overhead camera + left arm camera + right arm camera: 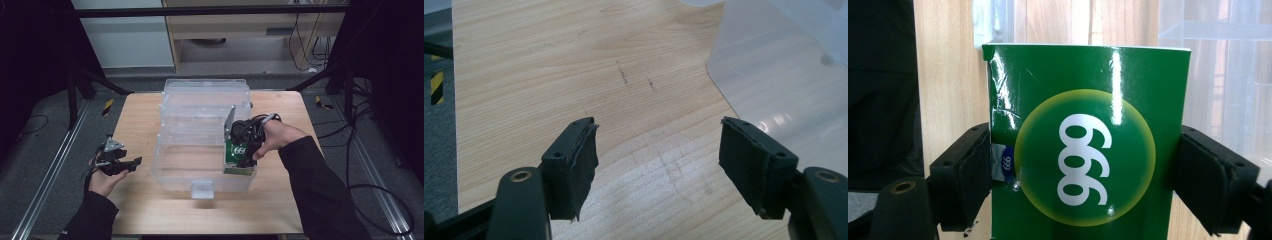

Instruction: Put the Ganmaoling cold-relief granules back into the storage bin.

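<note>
The right gripper (246, 150) clamps a green box (1088, 150) by its two sides, inside the clear bin (172, 172) near its right wall. The box could catch that wall and twist loose. The left gripper (659, 165) waits open over the table (549, 65).

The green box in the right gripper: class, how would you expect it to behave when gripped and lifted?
The green box is probably light, thin card: its left edge already shows creases, so a hard squeeze from the right gripper may dent it. Its glossy face could slip. Flat-sided, it shouldn't roll.
</note>
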